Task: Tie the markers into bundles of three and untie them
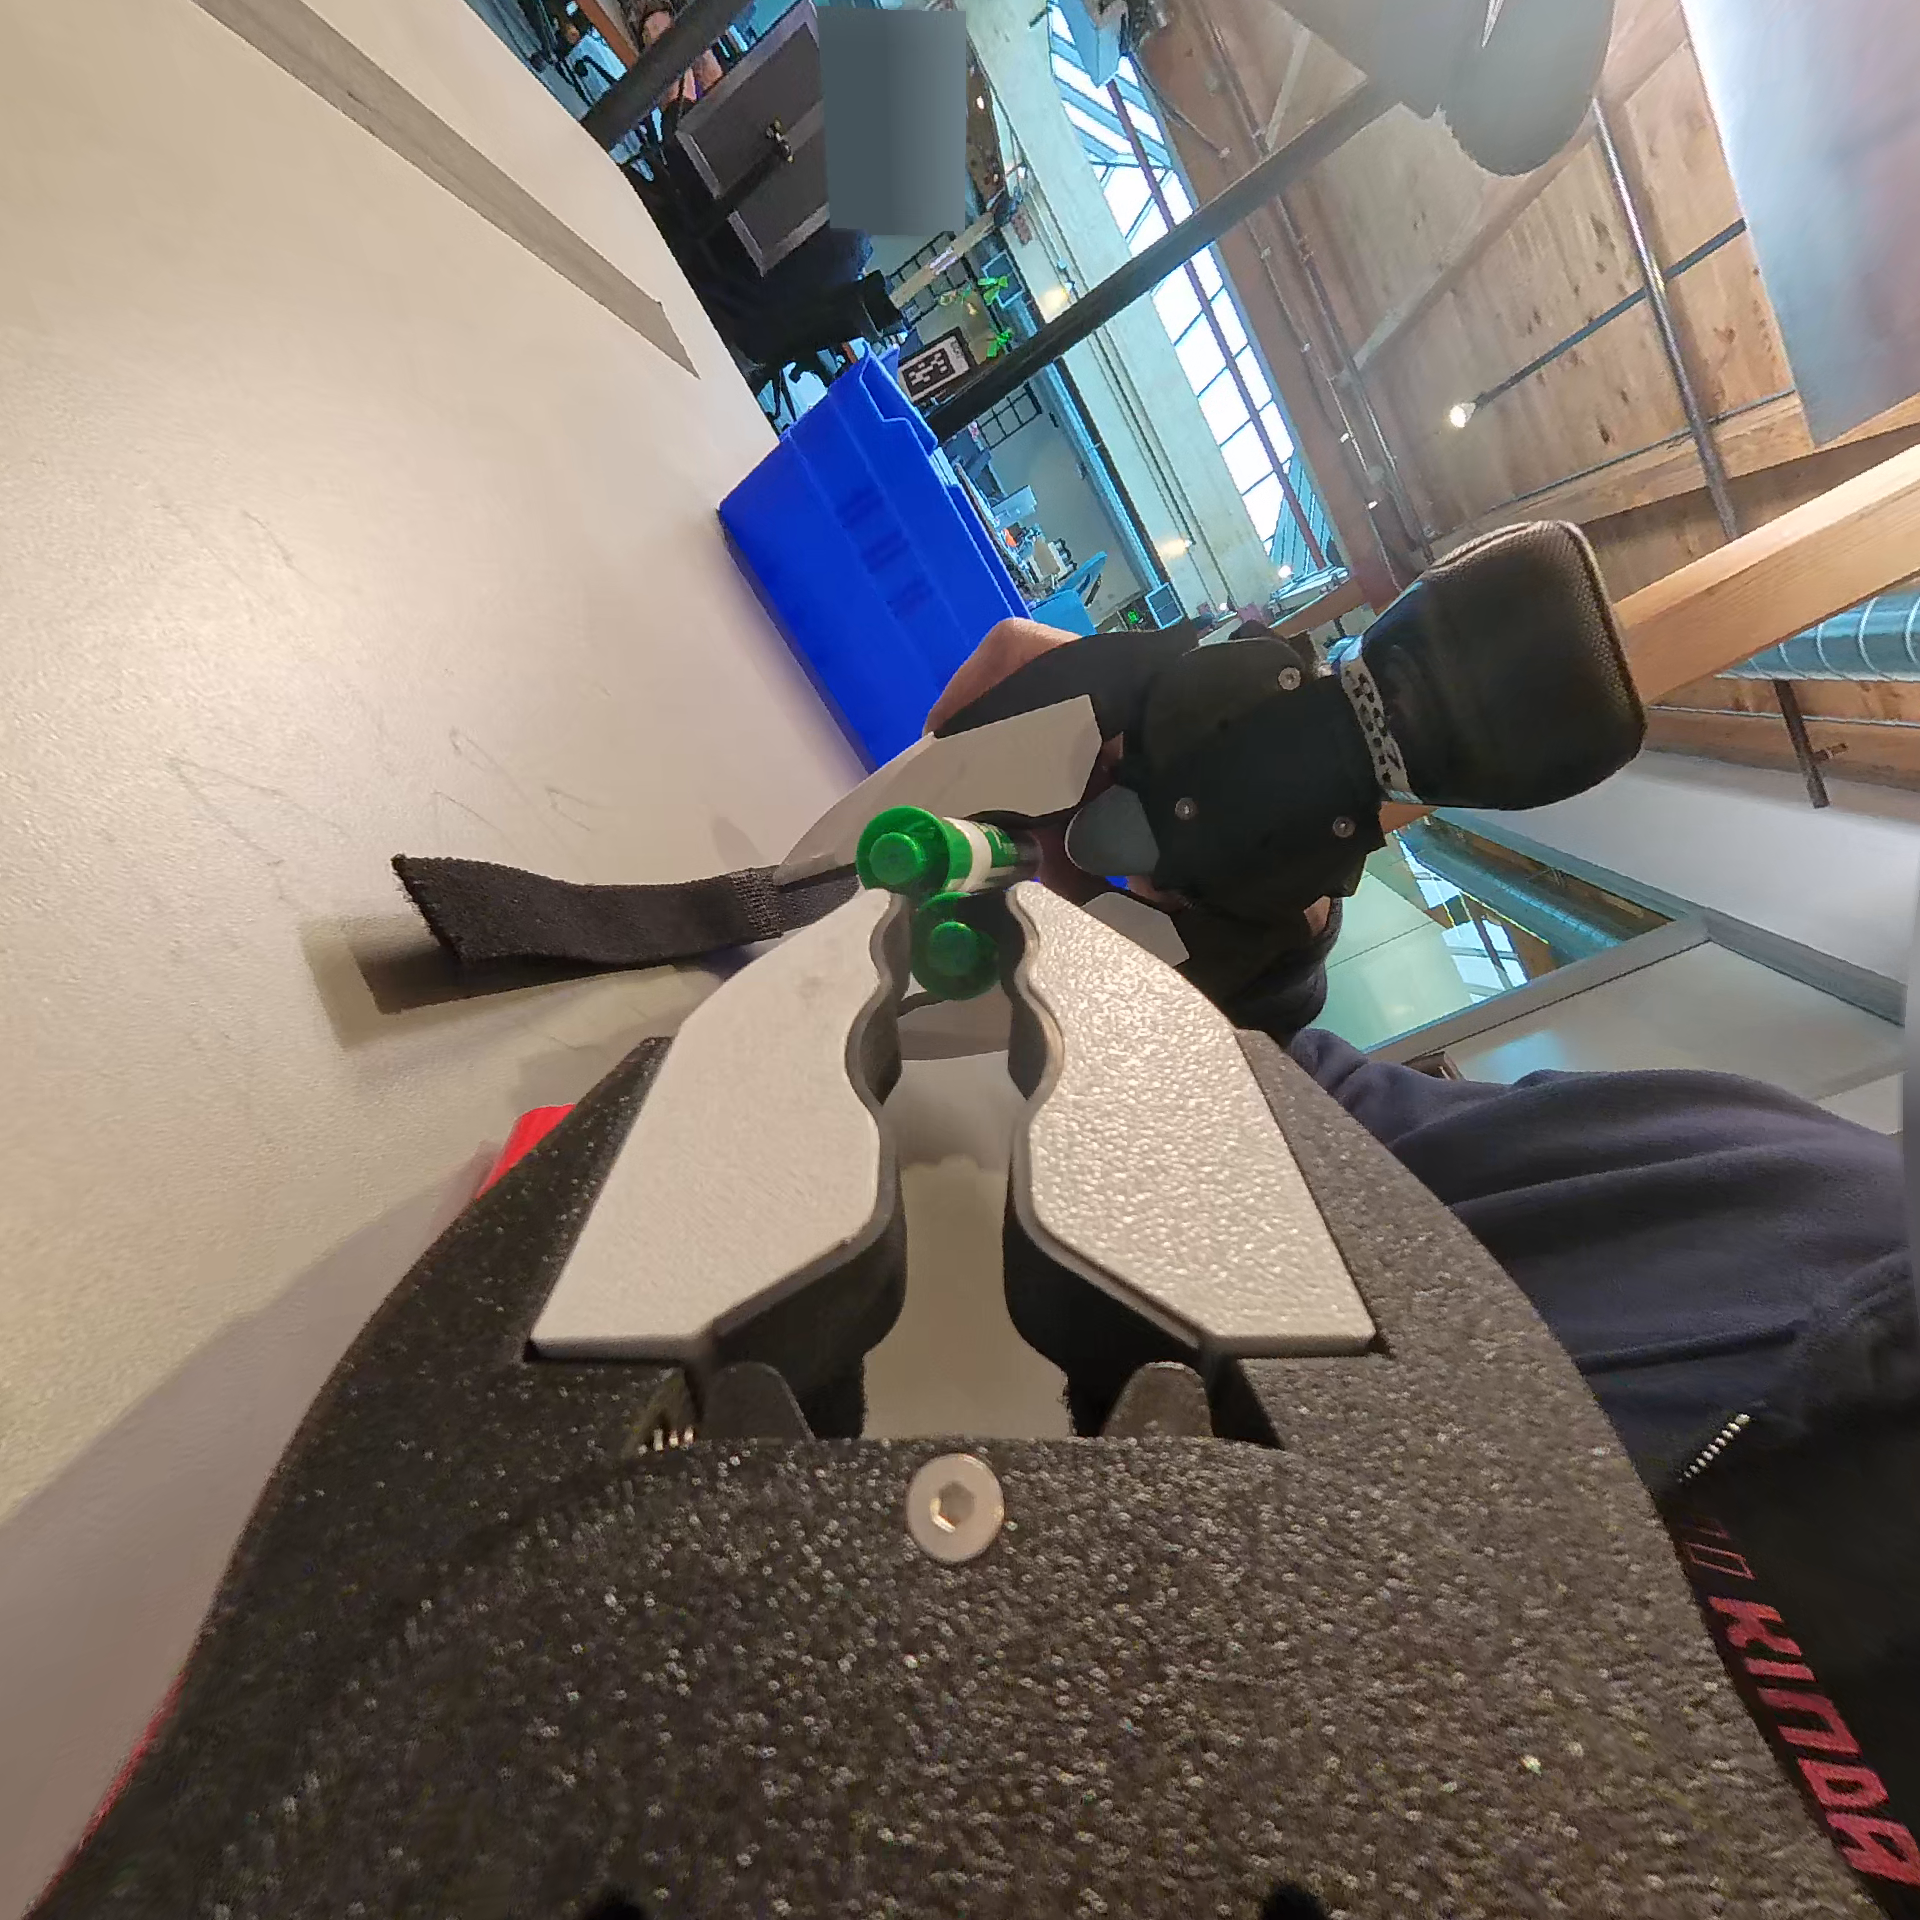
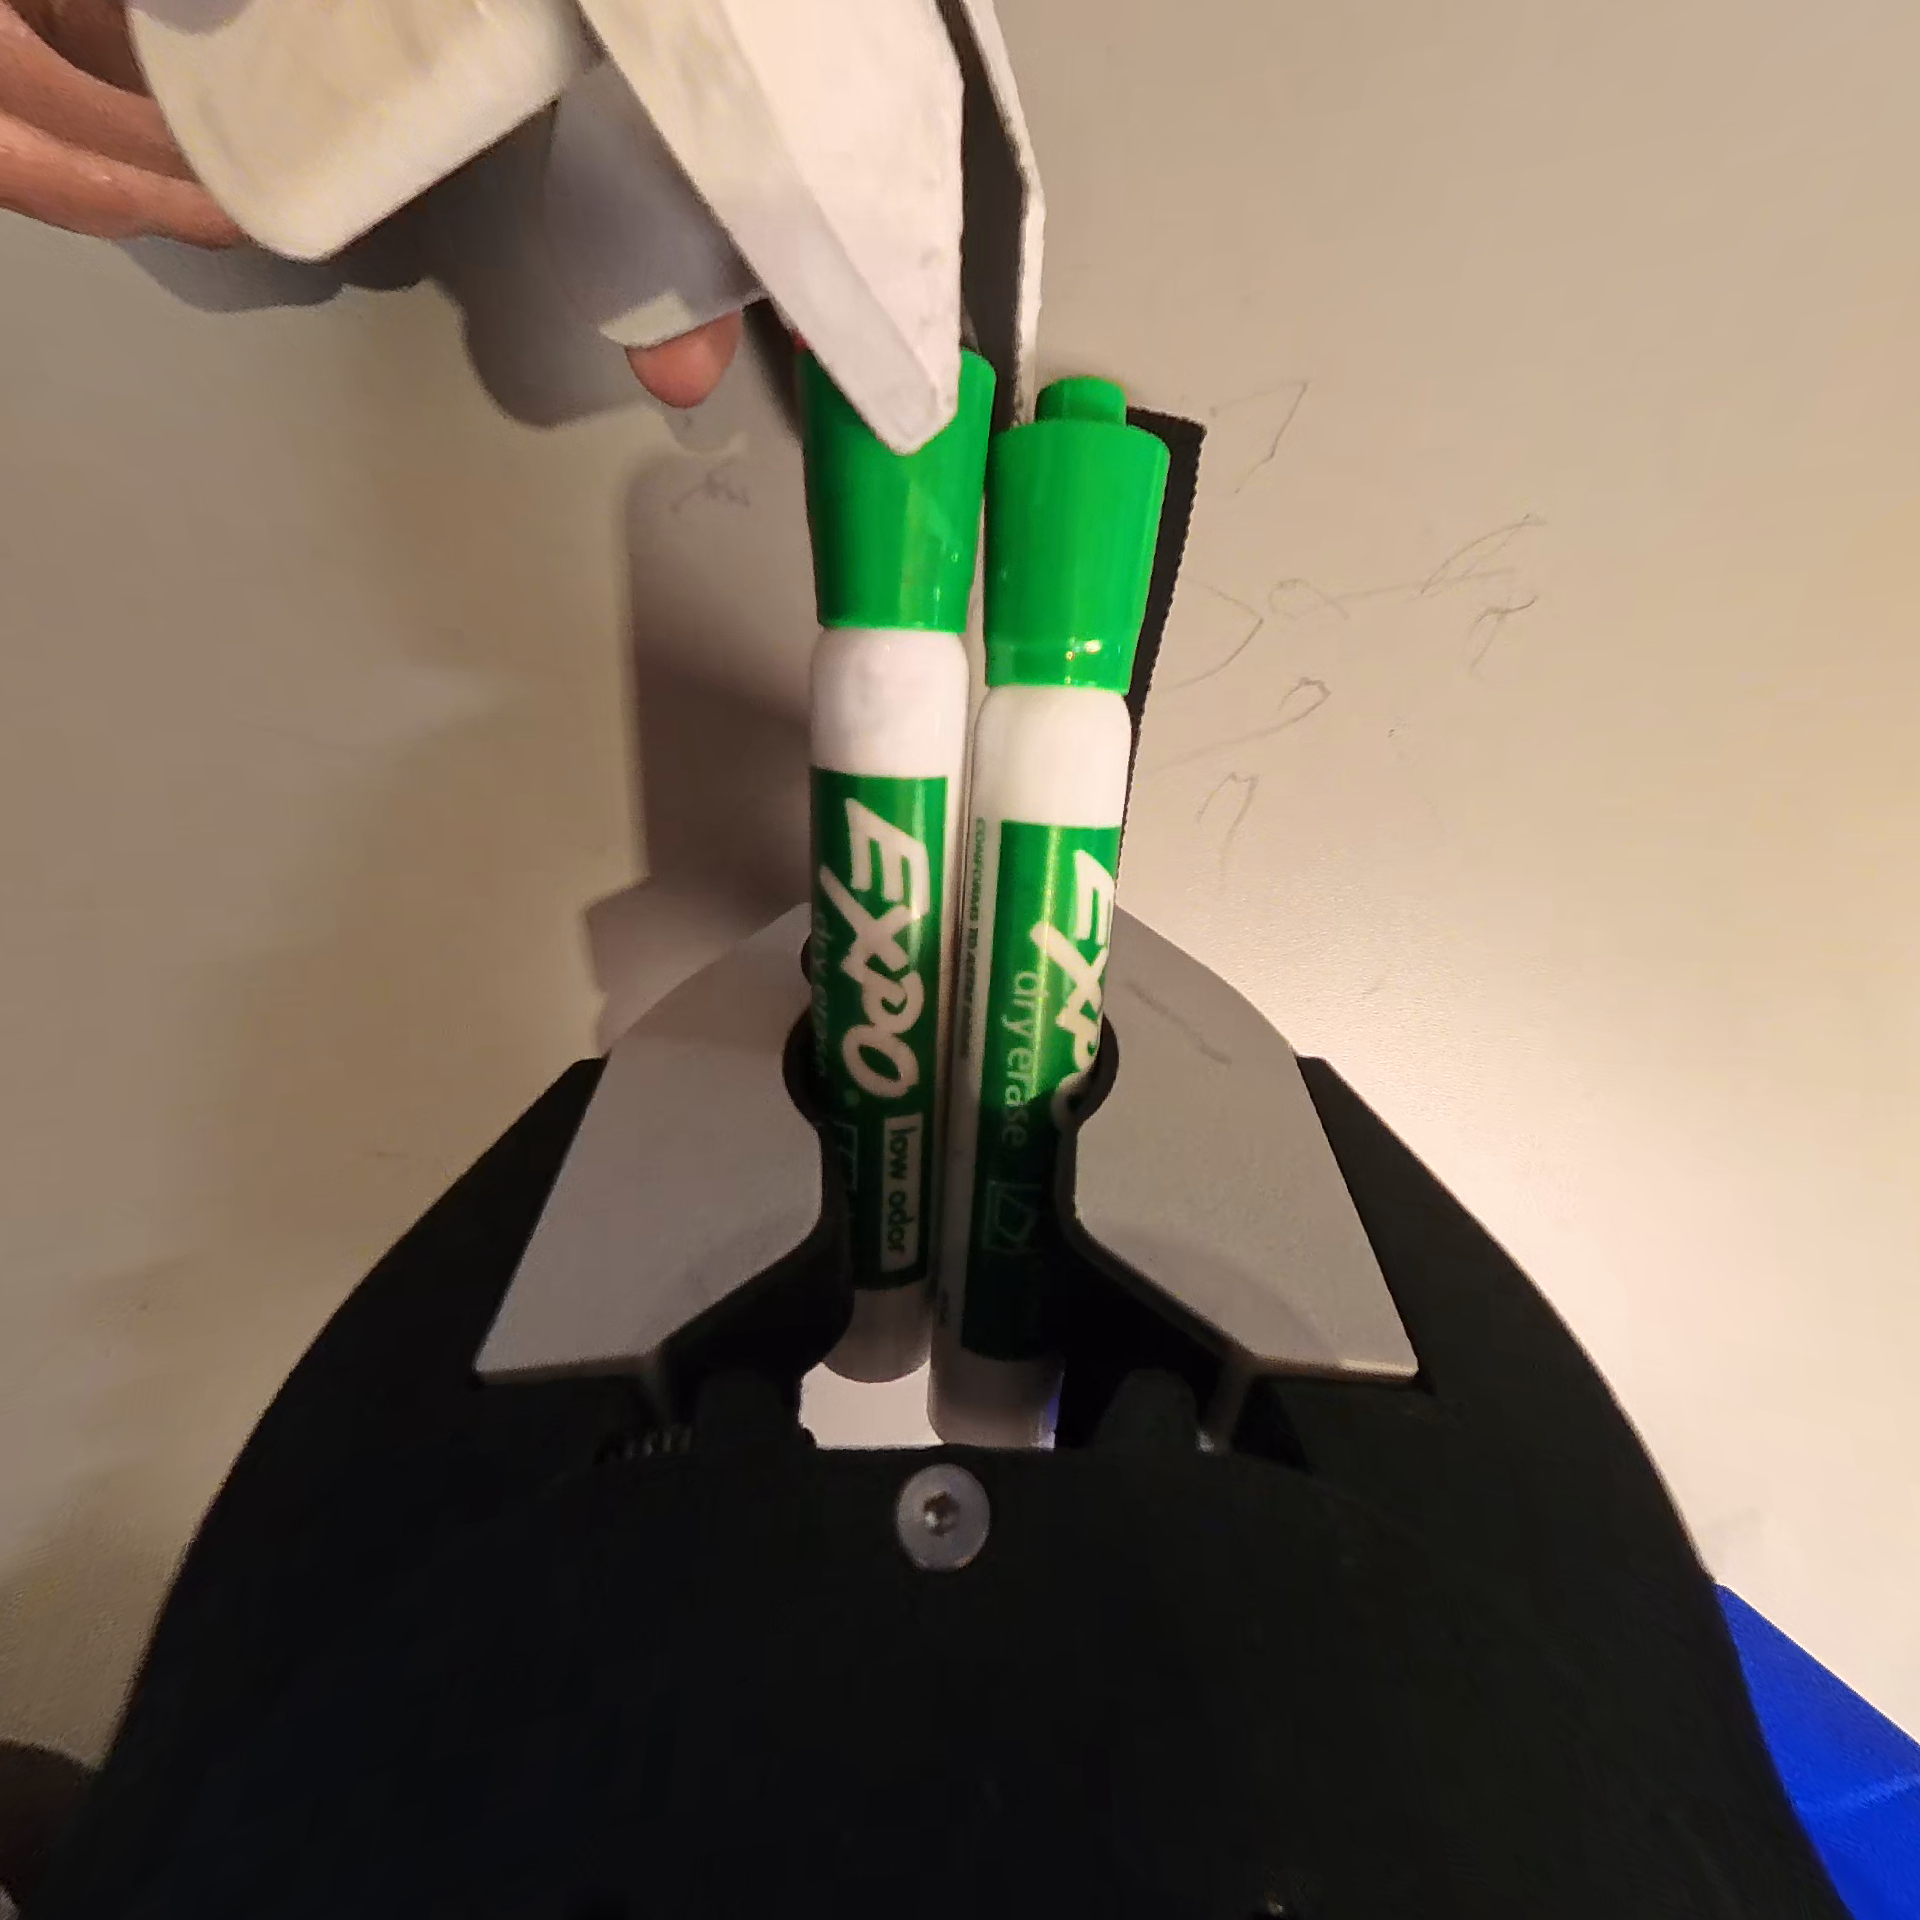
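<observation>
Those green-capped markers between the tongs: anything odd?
Only two green-capped white markers show in the right tongs, not three. The black fabric strap lies loose on the scribbled white table.

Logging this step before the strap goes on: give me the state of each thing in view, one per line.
Markers: two seen, capped, side by side, held off the table.
Strap: open, flat on the table, not wrapped.
Right gripper: jaws shut on the markers.
Left gripper: jaws at the caps, grip unclear.
Bin: on the table, contents hidden.
</observation>
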`<control>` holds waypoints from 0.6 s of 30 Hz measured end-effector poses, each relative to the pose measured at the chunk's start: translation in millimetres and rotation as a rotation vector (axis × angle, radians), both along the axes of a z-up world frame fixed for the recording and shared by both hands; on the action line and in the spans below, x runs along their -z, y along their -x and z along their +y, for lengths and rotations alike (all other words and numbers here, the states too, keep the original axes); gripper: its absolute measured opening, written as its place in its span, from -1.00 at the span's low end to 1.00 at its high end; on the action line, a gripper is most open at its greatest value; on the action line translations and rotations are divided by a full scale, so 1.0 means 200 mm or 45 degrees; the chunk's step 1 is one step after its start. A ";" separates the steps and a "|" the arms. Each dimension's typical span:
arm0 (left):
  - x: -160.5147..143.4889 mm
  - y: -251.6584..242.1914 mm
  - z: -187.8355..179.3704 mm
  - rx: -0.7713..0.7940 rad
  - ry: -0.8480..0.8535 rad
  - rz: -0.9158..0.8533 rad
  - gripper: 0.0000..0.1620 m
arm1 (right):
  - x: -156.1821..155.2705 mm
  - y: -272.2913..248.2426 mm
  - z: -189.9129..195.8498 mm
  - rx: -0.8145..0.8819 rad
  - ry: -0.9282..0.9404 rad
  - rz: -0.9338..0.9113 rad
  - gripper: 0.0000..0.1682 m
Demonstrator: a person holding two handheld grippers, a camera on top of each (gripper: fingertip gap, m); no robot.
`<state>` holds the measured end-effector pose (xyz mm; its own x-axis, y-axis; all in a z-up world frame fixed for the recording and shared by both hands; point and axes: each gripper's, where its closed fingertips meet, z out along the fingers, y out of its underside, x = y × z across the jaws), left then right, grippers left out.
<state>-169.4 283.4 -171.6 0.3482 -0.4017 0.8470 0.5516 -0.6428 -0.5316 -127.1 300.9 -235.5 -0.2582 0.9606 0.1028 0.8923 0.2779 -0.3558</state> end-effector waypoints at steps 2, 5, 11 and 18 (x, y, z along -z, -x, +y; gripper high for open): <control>0.00 0.00 0.00 0.004 -0.005 0.002 -0.79 | 0.00 0.00 0.00 -0.003 0.003 0.000 -0.51; 0.00 0.00 0.00 0.010 -0.010 0.006 -0.79 | 0.00 0.00 0.00 -0.008 -0.001 0.001 -0.51; 0.00 0.00 0.01 -0.034 -0.009 -0.005 -0.79 | 0.00 0.01 0.00 0.010 0.002 0.010 -0.51; 0.01 0.02 0.02 -0.153 0.001 -0.028 -0.79 | 0.00 0.02 0.01 0.043 -0.014 0.014 -0.51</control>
